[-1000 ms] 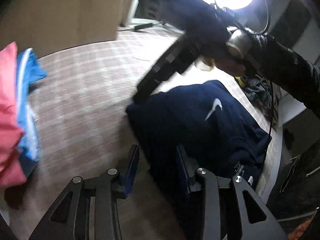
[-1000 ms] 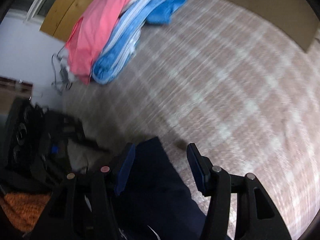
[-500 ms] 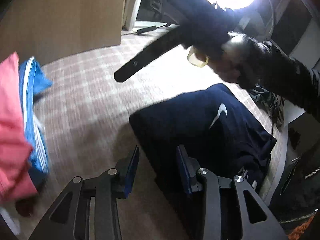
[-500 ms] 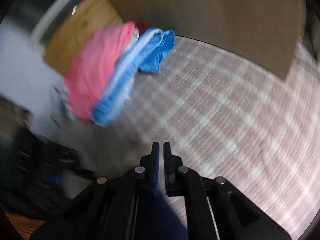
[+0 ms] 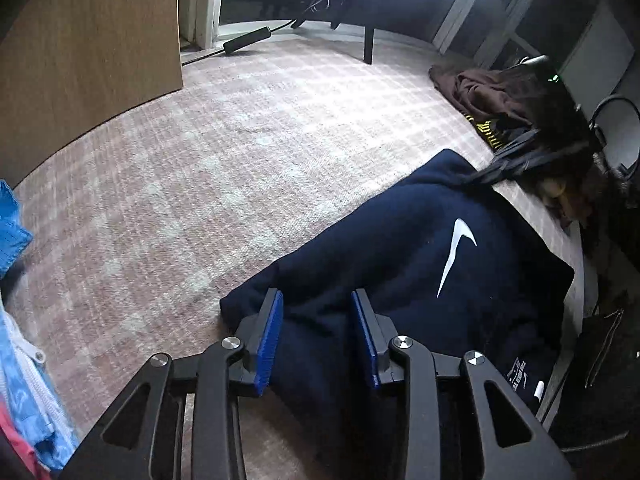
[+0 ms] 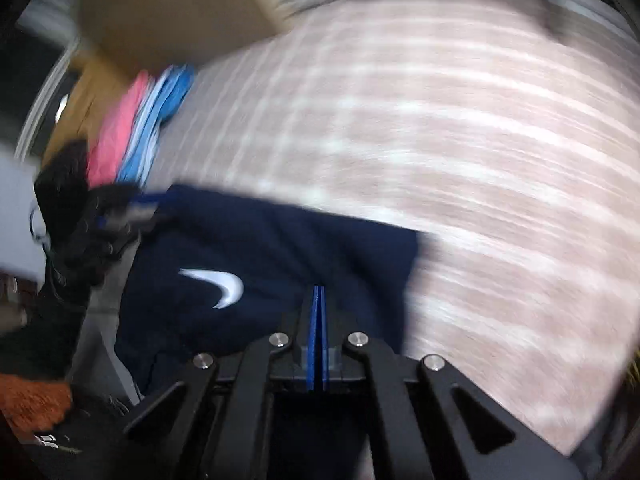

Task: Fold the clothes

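Note:
A folded navy garment with a white swoosh lies on the pink plaid surface. My left gripper hovers low over its near corner, jaws partly apart and closing, with navy cloth between the blue pads, which do not press on it. The right wrist view is blurred: my right gripper is shut, pads together, over the navy garment, and no cloth shows between them. In the left wrist view the right gripper is a dark blur at the garment's far corner. The left gripper appears at the garment's far-left corner.
Pink and blue clothes are piled at the left; their blue edge shows beside my left gripper. A wooden panel stands behind. A brown garment heap and a dark furniture leg lie at the far side. Orange cloth sits low left.
The right gripper went from open to shut and swung fast across to the garment's far corner. The left gripper moved down and over the garment's near corner.

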A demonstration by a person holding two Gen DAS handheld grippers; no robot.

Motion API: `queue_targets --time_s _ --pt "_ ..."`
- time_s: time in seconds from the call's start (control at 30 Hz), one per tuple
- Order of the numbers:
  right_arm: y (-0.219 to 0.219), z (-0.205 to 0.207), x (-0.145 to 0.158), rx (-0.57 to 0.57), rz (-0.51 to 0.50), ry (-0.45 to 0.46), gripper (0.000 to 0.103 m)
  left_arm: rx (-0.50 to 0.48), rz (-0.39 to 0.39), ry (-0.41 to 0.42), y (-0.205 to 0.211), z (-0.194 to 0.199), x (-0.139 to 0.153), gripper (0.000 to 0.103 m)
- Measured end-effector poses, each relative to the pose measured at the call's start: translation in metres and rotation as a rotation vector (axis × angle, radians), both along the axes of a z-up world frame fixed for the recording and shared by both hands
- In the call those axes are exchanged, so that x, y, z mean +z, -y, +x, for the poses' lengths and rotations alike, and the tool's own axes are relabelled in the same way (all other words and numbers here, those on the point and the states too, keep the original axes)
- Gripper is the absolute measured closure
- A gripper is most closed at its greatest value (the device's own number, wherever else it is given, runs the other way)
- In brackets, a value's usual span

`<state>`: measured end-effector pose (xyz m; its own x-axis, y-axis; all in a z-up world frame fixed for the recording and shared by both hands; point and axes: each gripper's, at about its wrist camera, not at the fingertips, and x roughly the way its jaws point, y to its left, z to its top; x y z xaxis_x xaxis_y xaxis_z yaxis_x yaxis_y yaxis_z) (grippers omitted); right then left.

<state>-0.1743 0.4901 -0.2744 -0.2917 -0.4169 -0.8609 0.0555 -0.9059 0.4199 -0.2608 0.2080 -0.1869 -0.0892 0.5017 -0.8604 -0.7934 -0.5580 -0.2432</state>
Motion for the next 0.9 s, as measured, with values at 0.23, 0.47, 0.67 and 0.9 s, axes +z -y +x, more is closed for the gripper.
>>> queue_targets --time_s 0.23,0.47,0.67,0.9 --pt "0.024 -0.023 -0.001 0.081 0.035 -0.077 0.091 0.015 -0.022 -0.017 -0.007 -0.003 0.006 0.068" --pt "0.002 -0.011 0.019 -0.064 0.112 -0.078 0.088 0.153 0.018 -0.030 0.056 0.003 0.042 0.072" --pt "0.036 0.034 0.061 0.002 0.007 -0.094 0.070 0.142 0.080 0.041 0.081 0.064 0.052 0.071" --pt "0.048 0.096 0.041 0.092 0.127 0.079 0.061 0.083 -0.097 0.150 0.088 0.136 -0.008 0.071"
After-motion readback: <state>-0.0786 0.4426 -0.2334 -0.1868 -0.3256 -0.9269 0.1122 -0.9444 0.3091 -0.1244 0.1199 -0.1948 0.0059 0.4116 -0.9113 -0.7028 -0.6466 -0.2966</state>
